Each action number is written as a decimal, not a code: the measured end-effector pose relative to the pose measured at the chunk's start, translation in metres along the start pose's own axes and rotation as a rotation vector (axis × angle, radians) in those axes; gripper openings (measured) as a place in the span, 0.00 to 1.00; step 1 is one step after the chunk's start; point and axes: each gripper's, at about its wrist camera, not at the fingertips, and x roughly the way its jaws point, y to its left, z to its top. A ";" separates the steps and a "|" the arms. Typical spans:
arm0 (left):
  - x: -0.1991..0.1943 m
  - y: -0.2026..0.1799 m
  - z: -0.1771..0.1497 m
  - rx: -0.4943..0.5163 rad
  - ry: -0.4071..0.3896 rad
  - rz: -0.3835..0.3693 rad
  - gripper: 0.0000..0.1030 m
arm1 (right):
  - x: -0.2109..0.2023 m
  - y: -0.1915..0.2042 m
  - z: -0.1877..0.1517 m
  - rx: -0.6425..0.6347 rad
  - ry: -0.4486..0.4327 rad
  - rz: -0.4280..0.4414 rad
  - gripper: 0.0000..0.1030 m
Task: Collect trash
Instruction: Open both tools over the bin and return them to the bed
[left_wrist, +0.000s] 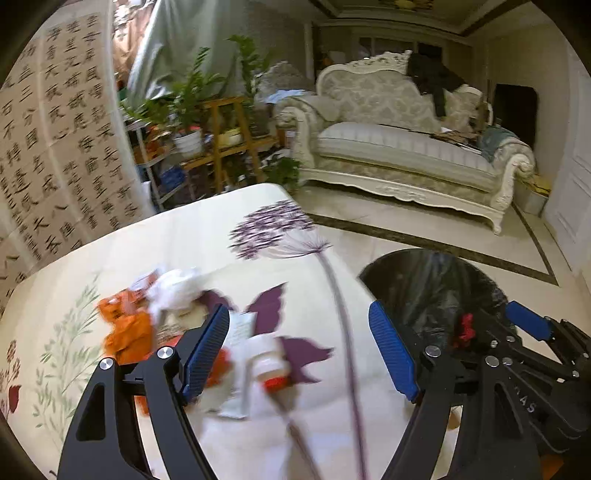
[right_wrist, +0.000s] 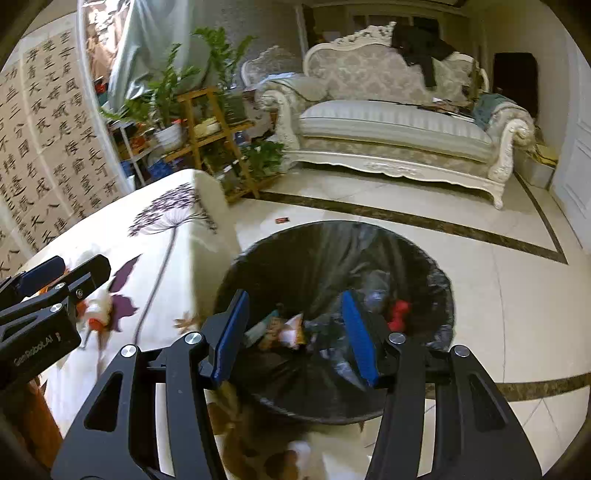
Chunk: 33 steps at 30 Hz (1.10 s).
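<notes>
A pile of trash lies on the flowered tablecloth (left_wrist: 207, 236): an orange wrapper (left_wrist: 127, 328), crumpled white paper (left_wrist: 177, 288) and a white bottle with an orange cap (left_wrist: 267, 363). My left gripper (left_wrist: 299, 347) is open and empty over the bottle. A bin with a black liner (right_wrist: 332, 236) stands on the floor beside the table and holds wrappers (right_wrist: 291, 328) and a red piece (right_wrist: 399, 314). My right gripper (right_wrist: 295, 332) is open and empty above the bin. It also shows in the left wrist view (left_wrist: 528, 325).
A cream sofa (right_wrist: 391, 125) stands across the tiled floor, with plants on a wooden shelf (right_wrist: 207, 122) to its left. A calligraphy screen (left_wrist: 55, 147) is behind the table. A small red scrap (right_wrist: 282, 220) lies on the floor.
</notes>
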 end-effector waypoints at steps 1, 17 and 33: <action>-0.001 0.006 -0.002 -0.006 0.001 0.007 0.73 | 0.000 0.006 0.000 -0.009 0.003 0.010 0.50; -0.007 0.090 -0.027 -0.116 0.040 0.123 0.74 | 0.000 0.072 -0.008 -0.115 0.037 0.106 0.51; 0.007 0.094 -0.042 -0.065 0.098 0.022 0.41 | 0.006 0.090 -0.012 -0.143 0.063 0.125 0.51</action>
